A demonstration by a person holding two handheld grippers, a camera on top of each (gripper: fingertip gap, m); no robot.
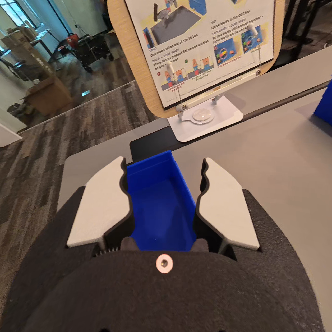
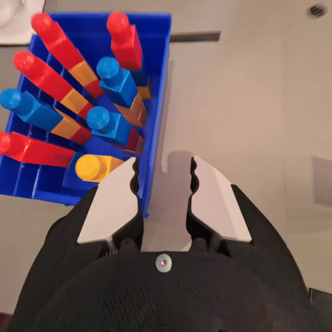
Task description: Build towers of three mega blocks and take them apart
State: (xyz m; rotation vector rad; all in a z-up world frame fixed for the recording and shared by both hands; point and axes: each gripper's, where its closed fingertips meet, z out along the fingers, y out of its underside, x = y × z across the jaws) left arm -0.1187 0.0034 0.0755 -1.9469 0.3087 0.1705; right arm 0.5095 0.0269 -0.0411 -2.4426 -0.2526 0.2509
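While both tools (image 1: 163, 161) (image 2: 164, 161) gape bare, grey table (image 1: 251, 179) meets patterned carpet (image 1: 45, 143) — office beyond.

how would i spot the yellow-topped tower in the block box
Find the blue divided box on the grey table. The yellow-topped tower stands in its near right corner, just left of the right tongs. It alone has a yellow top; the rest are red or blue.

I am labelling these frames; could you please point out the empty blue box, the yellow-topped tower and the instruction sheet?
Empty blue box (image 1: 161, 206), left wrist view, inner floor.
Yellow-topped tower (image 2: 88, 167), right wrist view, top stud.
Instruction sheet (image 1: 203, 46), left wrist view, page middle.
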